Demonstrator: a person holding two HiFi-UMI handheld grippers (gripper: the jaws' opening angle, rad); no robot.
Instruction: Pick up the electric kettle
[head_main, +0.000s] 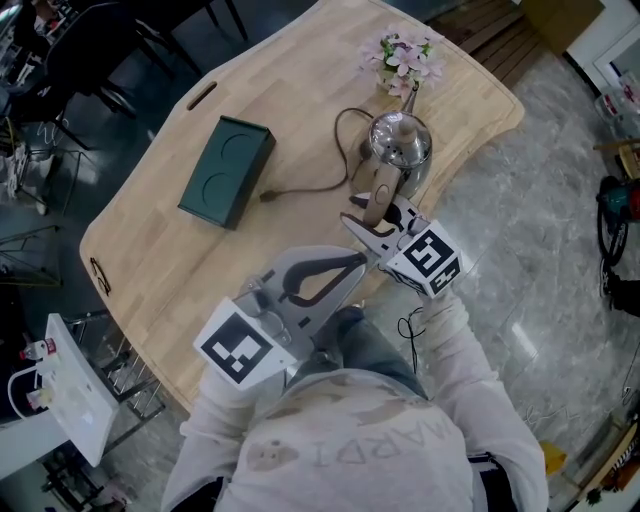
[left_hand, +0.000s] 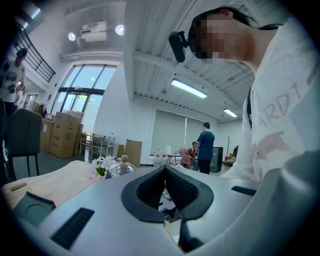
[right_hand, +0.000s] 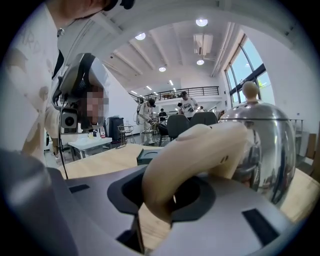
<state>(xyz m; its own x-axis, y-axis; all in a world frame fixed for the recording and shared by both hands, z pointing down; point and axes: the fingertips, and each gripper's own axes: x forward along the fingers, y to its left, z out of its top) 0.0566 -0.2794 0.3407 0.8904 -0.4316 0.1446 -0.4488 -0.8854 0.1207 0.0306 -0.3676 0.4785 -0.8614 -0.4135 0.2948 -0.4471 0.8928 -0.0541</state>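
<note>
The right gripper (head_main: 375, 216) is clamped on the pale curved handle (head_main: 380, 198) of the kettle (head_main: 400, 142). Its own view shows both pads pressed against the lower bend of that handle, with the shiny steel body hanging out ahead of the jaws. The kettle sits toward the far right of the wooden table (head_main: 160, 250), close to the right edge, and a small bunch of flowers (head_main: 402, 58) stands just beyond it. Whether the base has left the wood, no view settles.

The grip looks low on the handle, so the weight ahead of the jaws will likely try to pitch the kettle forward. The squeeze needs to stay firm and the wrist steady. The lift wants to be straight up, with the body kept level so the knobbed lid (head_main: 403, 125) stays seated.

The cord (head_main: 320, 185) is the thing to watch. It loops off to the left and ends near the green box (head_main: 227, 170). It looks slack, but a quick hoist could drag it across the table or tug the kettle sideways, so a slow rise is best. Drifting toward the far side risks brushing the flowers.

The left gripper (head_main: 355, 265) hangs near the person's body, jaws together on nothing, and is well placed to stay out of the way.
</note>
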